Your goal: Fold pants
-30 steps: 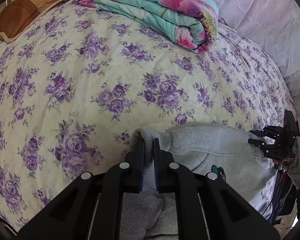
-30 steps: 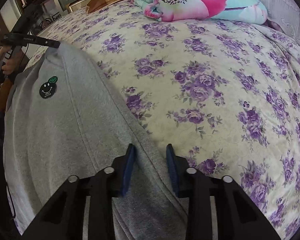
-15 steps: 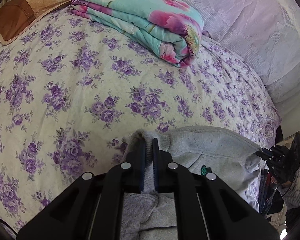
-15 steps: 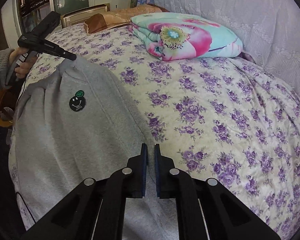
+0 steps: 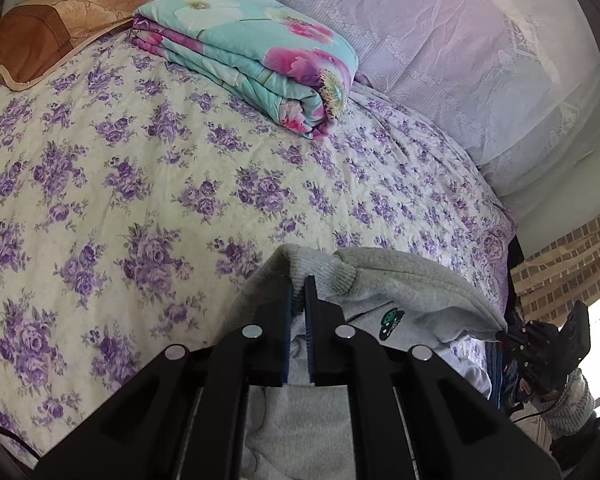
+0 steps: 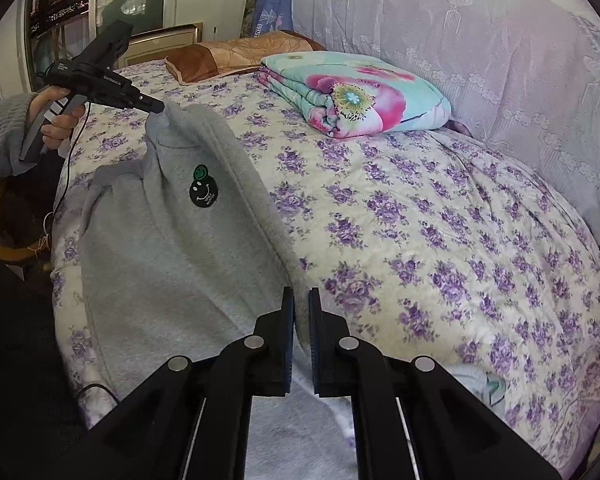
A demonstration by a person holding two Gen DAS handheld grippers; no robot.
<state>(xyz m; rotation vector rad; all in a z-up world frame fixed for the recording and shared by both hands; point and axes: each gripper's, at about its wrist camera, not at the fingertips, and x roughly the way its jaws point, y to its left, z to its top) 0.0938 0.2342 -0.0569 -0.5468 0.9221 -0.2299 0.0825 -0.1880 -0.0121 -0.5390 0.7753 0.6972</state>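
Grey pants (image 6: 172,248) lay along the near edge of the bedspread (image 6: 440,216), a purple-flowered cover taken here as landmark, partly lifted off it at two corners. Left gripper (image 5: 298,284) had its fingers nearly together, pinching a ribbed corner of the pants raised above the bedspread; the same gripper showed in the right wrist view (image 6: 158,107), its tips buried in grey fabric. Right gripper (image 6: 300,296) was likewise nearly closed, with the pants' edge clamped between its blue pads (image 6: 288,336). A black round smiley patch (image 6: 203,193) with a smaller green face above it sat on the pants; its small lettering was too fine to read. White print on the left gripper's body was also unreadable. A folded floral quilt (image 6: 356,92) and a brown pillow (image 6: 236,56) rested at the far side of the bedspread.
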